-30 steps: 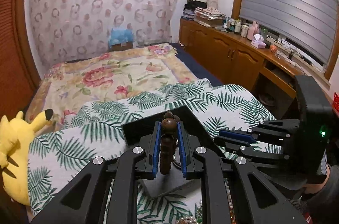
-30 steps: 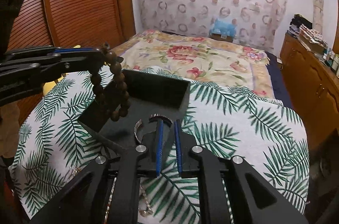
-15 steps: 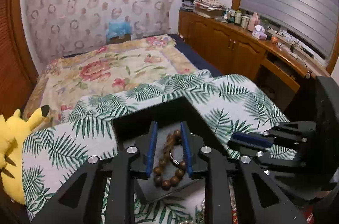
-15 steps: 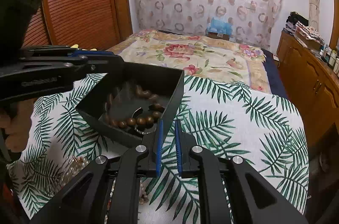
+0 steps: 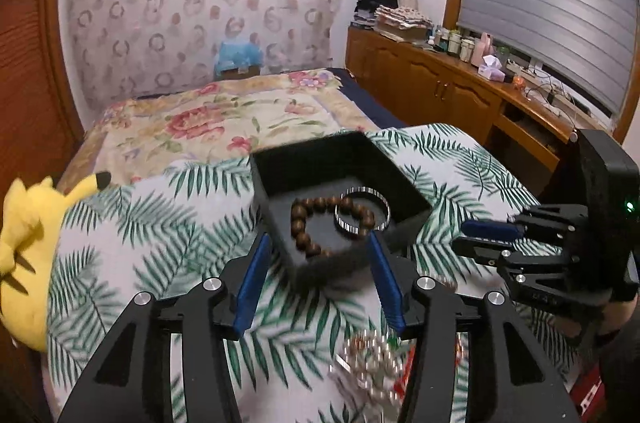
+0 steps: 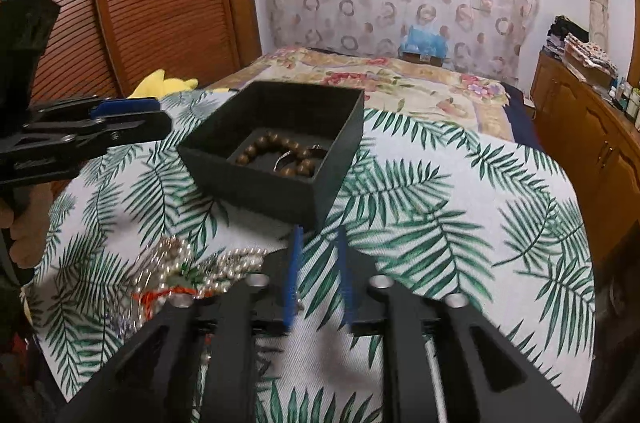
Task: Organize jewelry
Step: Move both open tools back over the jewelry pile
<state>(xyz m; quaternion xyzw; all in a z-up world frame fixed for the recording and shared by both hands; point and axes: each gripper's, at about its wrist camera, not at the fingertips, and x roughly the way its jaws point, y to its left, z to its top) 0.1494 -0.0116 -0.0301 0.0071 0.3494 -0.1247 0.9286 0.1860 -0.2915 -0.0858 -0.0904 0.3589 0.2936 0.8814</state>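
A black open box (image 5: pixel 276 175) stands on the palm-leaf cloth. Inside lie a brown wooden bead bracelet (image 5: pixel 304 223) and a silver bangle (image 5: pixel 380 201); both also show in the right wrist view, the bracelet (image 6: pixel 256 149) beside the bangle (image 6: pixel 285 159) within the box (image 6: pixel 256 183). My left gripper (image 5: pixel 318 257) is open and empty, just in front of the box. My right gripper (image 6: pixel 319 243) is narrowly open and empty, near the box's front corner. A heap of pearl and bead jewelry (image 6: pixel 176 275) lies on the cloth left of it, also blurred in the left wrist view (image 5: pixel 372 359).
The cloth covers a table (image 6: pixel 460 223) in front of a flowered bed (image 5: pixel 224 119). A yellow plush toy (image 5: pixel 28 243) sits at the left edge. Wooden cabinets (image 5: pixel 440 91) with bottles run along the right wall. A wooden slatted door (image 6: pixel 132 3) stands on the left.
My left gripper opened and dropped the wooden bead bracelet into the box, then pulled back. My right gripper also drew back from the box, and the jewelry heap came into view.
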